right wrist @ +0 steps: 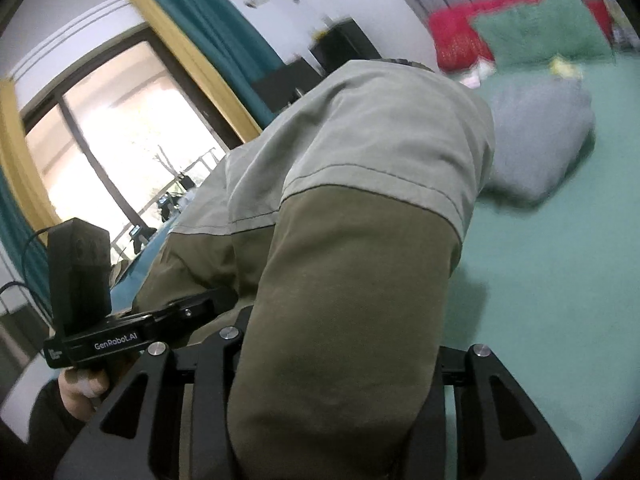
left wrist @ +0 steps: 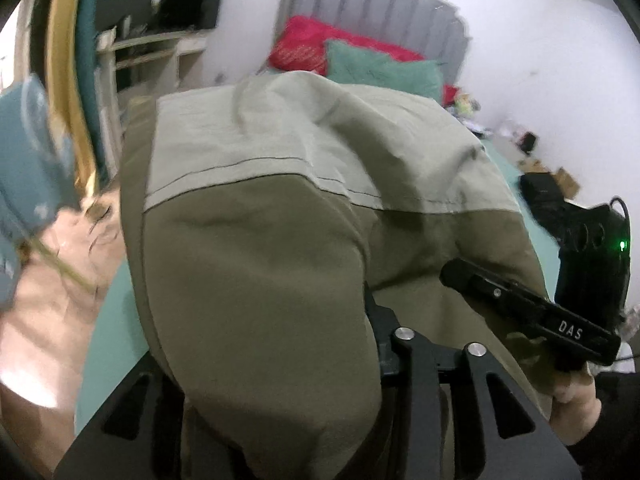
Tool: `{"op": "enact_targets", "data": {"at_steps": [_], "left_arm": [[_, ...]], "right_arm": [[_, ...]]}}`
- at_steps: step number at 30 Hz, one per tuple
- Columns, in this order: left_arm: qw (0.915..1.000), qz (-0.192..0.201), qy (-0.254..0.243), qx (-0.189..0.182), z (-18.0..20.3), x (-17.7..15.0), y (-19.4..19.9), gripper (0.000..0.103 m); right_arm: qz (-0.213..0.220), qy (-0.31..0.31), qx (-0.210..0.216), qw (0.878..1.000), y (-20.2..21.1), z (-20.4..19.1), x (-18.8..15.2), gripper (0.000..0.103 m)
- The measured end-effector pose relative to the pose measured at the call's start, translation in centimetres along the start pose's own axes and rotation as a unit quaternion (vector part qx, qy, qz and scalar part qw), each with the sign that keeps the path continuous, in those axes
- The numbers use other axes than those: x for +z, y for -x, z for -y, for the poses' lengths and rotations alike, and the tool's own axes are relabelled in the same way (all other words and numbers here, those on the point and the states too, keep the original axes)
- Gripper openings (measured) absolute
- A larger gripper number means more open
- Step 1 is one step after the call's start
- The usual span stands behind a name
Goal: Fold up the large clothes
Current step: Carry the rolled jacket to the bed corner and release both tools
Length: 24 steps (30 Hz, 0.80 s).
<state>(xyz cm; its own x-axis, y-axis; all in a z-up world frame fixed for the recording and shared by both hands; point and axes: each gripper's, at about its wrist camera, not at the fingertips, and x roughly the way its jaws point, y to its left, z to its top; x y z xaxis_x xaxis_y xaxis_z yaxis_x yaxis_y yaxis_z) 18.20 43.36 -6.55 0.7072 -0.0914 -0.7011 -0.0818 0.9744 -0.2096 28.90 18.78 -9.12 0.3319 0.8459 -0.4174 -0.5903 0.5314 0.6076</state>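
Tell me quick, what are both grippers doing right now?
Left gripper: garment covers its fingers, cannot tell.
Right gripper: garment covers its fingers too, cannot tell.

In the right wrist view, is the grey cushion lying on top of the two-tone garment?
No, the grey cushion lies on the green bed sheet beside the garment.

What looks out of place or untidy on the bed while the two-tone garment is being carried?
A grey cushion lies alone mid-mattress, apart from the red and green pillows at the headboard. The olive-and-beige garment is bunched, draped over both hand-held grippers, not yet flat.
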Motion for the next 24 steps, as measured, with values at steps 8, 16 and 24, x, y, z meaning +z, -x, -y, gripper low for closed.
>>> {"op": "enact_targets", "data": {"at_steps": [8,16,24], "left_arm": [[0.9931,-0.064,0.082,0.055,-6.7,-4.6,-7.1,0.065],[0.9902,-0.047,0.091,0.095,-5.1,-4.1,-2.4,0.065],[0.989,-0.065,0.054,0.121,-0.9,-7.2,1.7,0.065]], "right_arm": [[-0.066,-0.014,-0.069,0.995,-5.2,4.9,-5.7,0.071],[-0.104,-0.012,-0.088,0.991,-3.7,4.9,-4.9,0.081],[-0.16,0.048,-0.098,0.981,-0.5,2.7,-5.6,0.094]]}}
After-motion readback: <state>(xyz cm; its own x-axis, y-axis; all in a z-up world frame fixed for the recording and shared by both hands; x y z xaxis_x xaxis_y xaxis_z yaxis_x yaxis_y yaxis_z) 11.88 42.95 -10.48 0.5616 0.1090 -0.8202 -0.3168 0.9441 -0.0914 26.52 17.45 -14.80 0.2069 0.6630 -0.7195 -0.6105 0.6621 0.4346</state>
